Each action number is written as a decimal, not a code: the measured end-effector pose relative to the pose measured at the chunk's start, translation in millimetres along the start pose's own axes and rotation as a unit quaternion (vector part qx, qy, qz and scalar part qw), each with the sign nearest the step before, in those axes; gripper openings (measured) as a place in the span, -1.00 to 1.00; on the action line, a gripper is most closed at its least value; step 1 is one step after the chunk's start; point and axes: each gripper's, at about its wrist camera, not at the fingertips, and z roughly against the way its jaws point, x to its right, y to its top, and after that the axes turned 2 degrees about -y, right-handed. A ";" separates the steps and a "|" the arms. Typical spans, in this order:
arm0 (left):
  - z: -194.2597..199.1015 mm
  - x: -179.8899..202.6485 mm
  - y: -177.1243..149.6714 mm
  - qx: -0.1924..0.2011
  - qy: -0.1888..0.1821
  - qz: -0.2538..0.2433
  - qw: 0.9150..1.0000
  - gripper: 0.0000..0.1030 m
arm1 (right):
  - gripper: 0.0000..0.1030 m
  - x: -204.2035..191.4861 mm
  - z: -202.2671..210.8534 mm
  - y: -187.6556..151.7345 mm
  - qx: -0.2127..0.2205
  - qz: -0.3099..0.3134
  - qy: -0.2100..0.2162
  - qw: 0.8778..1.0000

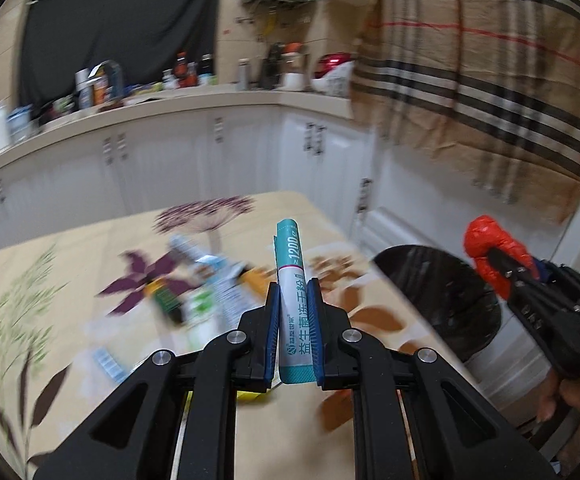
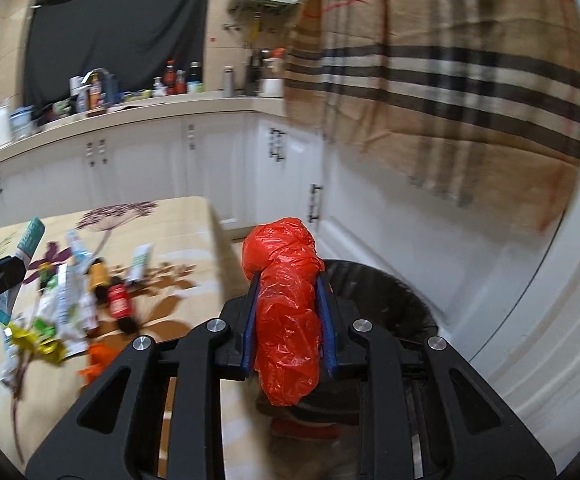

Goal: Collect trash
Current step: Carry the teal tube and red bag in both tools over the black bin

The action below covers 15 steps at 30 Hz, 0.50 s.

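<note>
The left gripper (image 1: 293, 292) is clamped on a light, flat teal sachet (image 1: 291, 280) above the bench (image 1: 70, 240). The right gripper (image 2: 290, 284) pinches a soft, crushable red plastic bag (image 2: 286, 300) mid-body, just beside the black-lined bin (image 2: 393, 300).

Both wrist views overlook table (image 1: 50, 280) and bin (image 2: 389, 292).
</note>
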 end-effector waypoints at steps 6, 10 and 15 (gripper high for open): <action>-40.9 48.6 18.3 -0.001 -0.030 -0.040 0.999 -0.71 | -0.53 26.3 -25.9 1.6 -0.010 -0.020 -0.024 0.999; -61.6 69.8 24.0 -0.008 -0.039 -0.060 0.997 -0.71 | -0.53 38.0 -41.0 1.8 -0.017 -0.032 -0.030 0.999; -82.9 90.6 31.5 -0.014 -0.048 -0.077 0.996 -0.71 | -0.53 51.4 -58.0 -0.7 -0.025 -0.045 -0.037 0.998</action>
